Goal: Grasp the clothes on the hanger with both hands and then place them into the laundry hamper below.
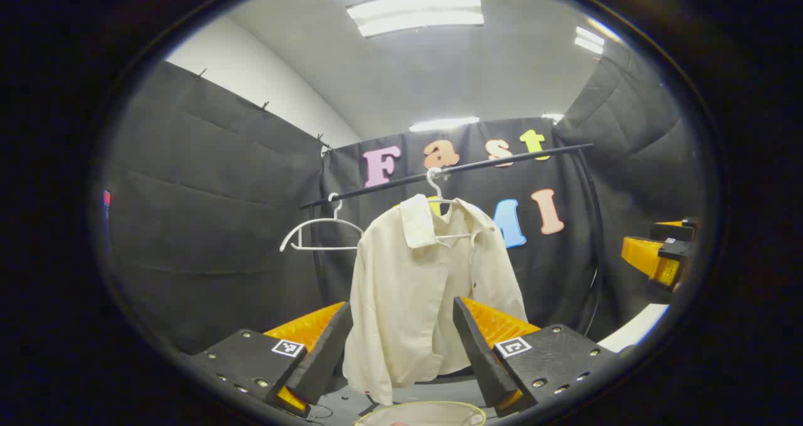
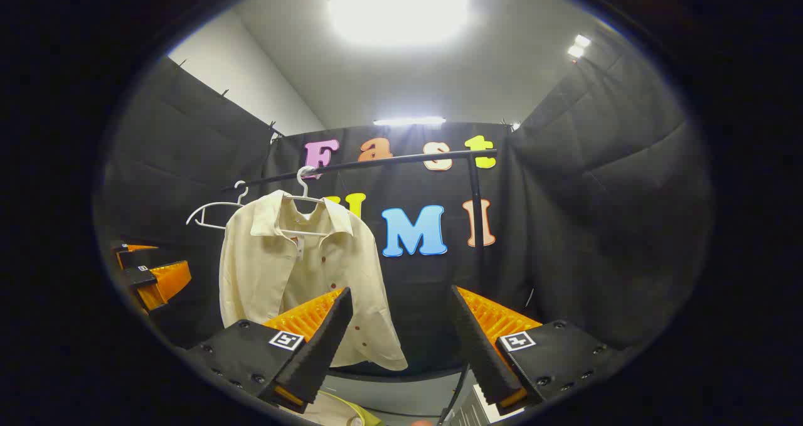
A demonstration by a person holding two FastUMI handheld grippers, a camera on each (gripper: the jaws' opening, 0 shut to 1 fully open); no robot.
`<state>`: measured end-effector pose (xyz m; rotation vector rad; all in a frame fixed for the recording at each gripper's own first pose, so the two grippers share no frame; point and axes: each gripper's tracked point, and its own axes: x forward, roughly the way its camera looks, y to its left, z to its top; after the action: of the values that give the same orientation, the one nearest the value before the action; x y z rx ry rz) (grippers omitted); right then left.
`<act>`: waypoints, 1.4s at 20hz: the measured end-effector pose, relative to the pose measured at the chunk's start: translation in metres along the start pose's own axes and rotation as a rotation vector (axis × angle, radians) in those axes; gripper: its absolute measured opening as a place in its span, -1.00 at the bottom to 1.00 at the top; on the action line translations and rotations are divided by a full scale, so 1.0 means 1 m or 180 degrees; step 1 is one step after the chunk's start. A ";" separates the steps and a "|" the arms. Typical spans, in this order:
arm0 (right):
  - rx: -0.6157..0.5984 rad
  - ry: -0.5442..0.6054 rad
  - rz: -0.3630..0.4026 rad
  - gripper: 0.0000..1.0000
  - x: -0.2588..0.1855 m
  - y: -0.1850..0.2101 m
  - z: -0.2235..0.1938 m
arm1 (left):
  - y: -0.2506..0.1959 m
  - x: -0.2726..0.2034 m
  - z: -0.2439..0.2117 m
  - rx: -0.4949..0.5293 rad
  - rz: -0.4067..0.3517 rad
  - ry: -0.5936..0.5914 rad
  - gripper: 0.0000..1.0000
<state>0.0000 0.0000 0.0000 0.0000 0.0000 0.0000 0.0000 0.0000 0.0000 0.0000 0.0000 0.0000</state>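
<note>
— Two hangers on the rail, left to right?
— Yes. Black clothes rail (image 1: 452, 169) runs across the booth. At its left, an empty white hanger (image 1: 320, 231); to its right, a second white hanger (image 1: 439, 194) carrying the cream shirt (image 1: 408, 288).

— Condition of the shirt?
— Hanging open at the front, collar turned down, small dark buttons seen in the right gripper view. One sleeve droops at the left; the hem hangs free above the floor.

— Hamper?
— Pale rim of the laundry hamper (image 1: 420, 413) at the bottom edge of the left gripper view, directly under the shirt.

— Left gripper?
— Left gripper (image 1: 401, 344) spread wide, fingers either side of the shirt's lower part in the view, not touching it. In the right gripper view it appears at the far left edge, left of the shirt.

— Right gripper?
— Right gripper (image 2: 401, 344) also spread wide, nothing between its fingers. It points at the booth wall to the right of the shirt, the left finger overlapping the shirt's hem in the view.
</note>
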 end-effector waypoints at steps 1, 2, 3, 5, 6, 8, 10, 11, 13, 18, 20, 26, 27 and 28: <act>0.0001 0.0001 0.0014 0.93 0.000 0.001 0.000 | -0.001 0.002 -0.002 -0.0011 -0.0002 0.0009 0.84; -0.0020 0.0017 0.0009 0.93 -0.001 0.000 -0.003 | -0.002 0.003 -0.004 -0.0021 -0.0011 0.0025 0.92; -0.0034 0.0020 -0.0005 0.94 -0.001 -0.002 -0.004 | -0.003 0.004 -0.006 -0.0027 -0.0019 0.0035 0.88; -0.0027 0.0036 -0.0012 0.94 -0.001 -0.002 -0.004 | -0.003 0.005 -0.007 -0.0027 -0.0023 0.0037 0.84; -0.0008 0.0053 -0.0003 0.93 -0.001 -0.001 -0.006 | -0.003 0.006 -0.007 -0.0029 -0.0025 0.0036 0.84; 0.0047 0.0073 -0.0005 0.95 -0.001 -0.001 -0.005 | -0.002 0.005 -0.006 -0.0019 -0.0026 0.0032 0.84; 0.0079 0.0062 -0.0014 0.93 0.000 0.000 -0.003 | 0.000 0.003 -0.004 0.0007 -0.0030 0.0014 0.84; 0.0077 0.0055 -0.0018 0.94 0.001 -0.001 -0.001 | 0.001 0.004 -0.002 0.0017 -0.0030 0.0000 0.84; 0.0063 0.0042 -0.0031 0.94 0.002 0.000 0.001 | 0.004 0.005 -0.001 0.0003 -0.0028 -0.0004 0.84; 0.0049 0.0012 0.0076 0.94 0.019 0.016 0.004 | 0.007 0.019 0.007 0.0064 0.0024 -0.0073 0.84; 0.0041 -0.0019 0.0129 0.92 0.032 0.021 0.008 | 0.002 0.032 0.012 0.0077 0.0039 -0.0103 0.88; 0.0105 -0.0133 0.0331 0.92 0.091 0.041 0.019 | -0.018 0.089 0.023 0.0119 0.0102 -0.0189 0.88; 0.0115 -0.0132 0.0380 0.92 0.103 0.046 0.019 | -0.024 0.100 0.023 0.0116 0.0107 -0.0202 0.84; 0.0130 -0.0133 0.0426 0.93 0.114 0.049 0.018 | -0.029 0.111 0.021 0.0123 0.0115 -0.0201 0.84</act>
<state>0.1136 0.0494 0.0185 0.0408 -0.0418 0.1337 0.1109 -0.0286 0.0208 0.0386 -0.0633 0.0363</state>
